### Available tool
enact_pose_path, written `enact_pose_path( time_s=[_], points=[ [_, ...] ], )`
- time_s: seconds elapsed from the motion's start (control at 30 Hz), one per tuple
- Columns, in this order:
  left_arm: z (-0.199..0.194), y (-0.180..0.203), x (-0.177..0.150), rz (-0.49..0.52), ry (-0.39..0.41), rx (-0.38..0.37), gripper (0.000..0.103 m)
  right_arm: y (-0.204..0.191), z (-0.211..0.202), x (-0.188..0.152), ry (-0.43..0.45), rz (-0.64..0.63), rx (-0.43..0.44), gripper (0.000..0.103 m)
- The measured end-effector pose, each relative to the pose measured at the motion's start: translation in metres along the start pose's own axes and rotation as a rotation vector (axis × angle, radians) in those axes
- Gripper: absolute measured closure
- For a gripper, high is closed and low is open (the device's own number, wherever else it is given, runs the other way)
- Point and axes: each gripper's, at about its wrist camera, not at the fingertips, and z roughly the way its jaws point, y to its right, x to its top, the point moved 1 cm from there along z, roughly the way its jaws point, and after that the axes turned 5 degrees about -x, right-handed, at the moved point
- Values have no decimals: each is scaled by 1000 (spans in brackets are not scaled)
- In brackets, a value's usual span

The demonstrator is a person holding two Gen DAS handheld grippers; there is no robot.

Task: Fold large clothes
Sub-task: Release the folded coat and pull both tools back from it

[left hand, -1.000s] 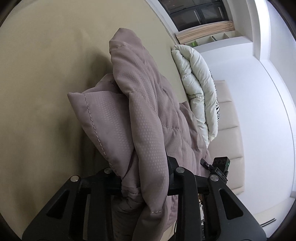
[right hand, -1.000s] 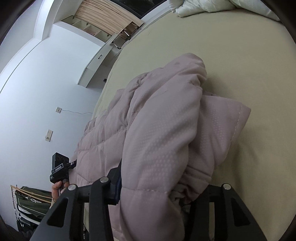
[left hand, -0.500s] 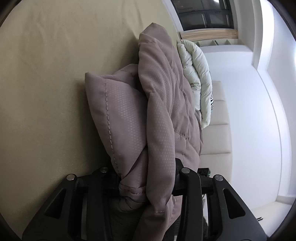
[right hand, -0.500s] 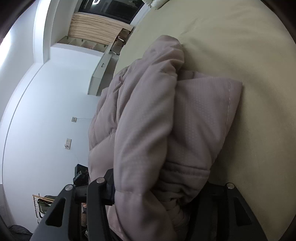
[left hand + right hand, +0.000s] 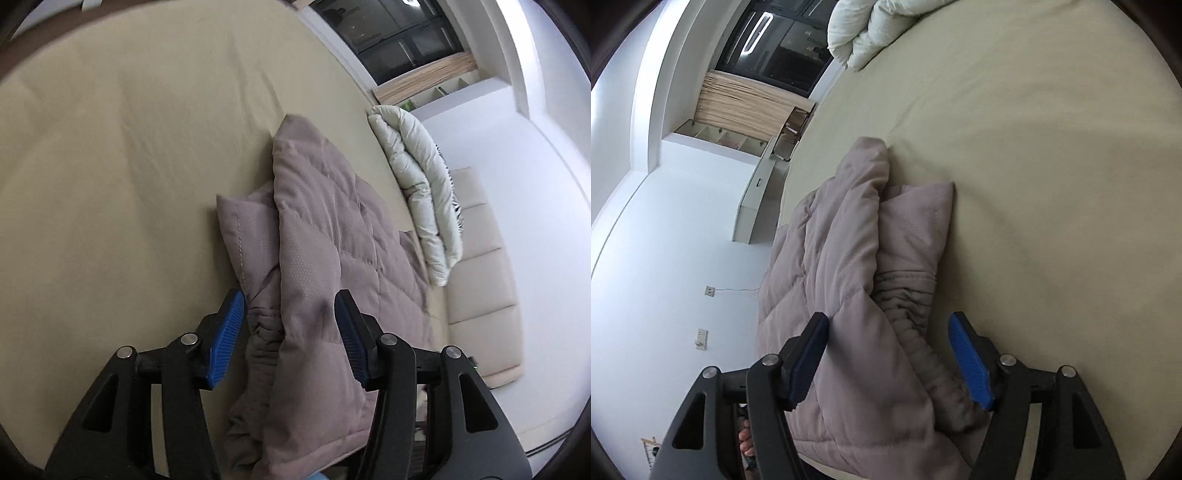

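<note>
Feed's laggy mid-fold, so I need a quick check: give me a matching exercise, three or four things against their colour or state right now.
Things:
1. quilted jacket
2. puffy duvet
3. bed sheet
4. left gripper

Descriptions:
A. pale white, rolled by the headboard
B. beige, lying flat
C. open, blue pads clear of the cloth
D. mauve, folded on the bed

Pairs: 1-D, 2-A, 3-B, 4-C

No text, label, brand or number can be read anywhere; the wall plates [image 5: 709,291] left of the jacket [image 5: 846,295] look blank, though small and blurred.
</note>
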Motion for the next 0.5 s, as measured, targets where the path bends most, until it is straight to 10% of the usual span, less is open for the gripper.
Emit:
enact_pose_path(
  time_s=[0.27, 0.5],
  points=[
    [-99, 130, -58, 427, 368, 400, 30, -52, -81, -37, 246, -216, -242, 14],
    [-152, 242, -127, 677, 637, 546, 2, -142, -128, -68, 503, -478, -321, 0]
  ],
)
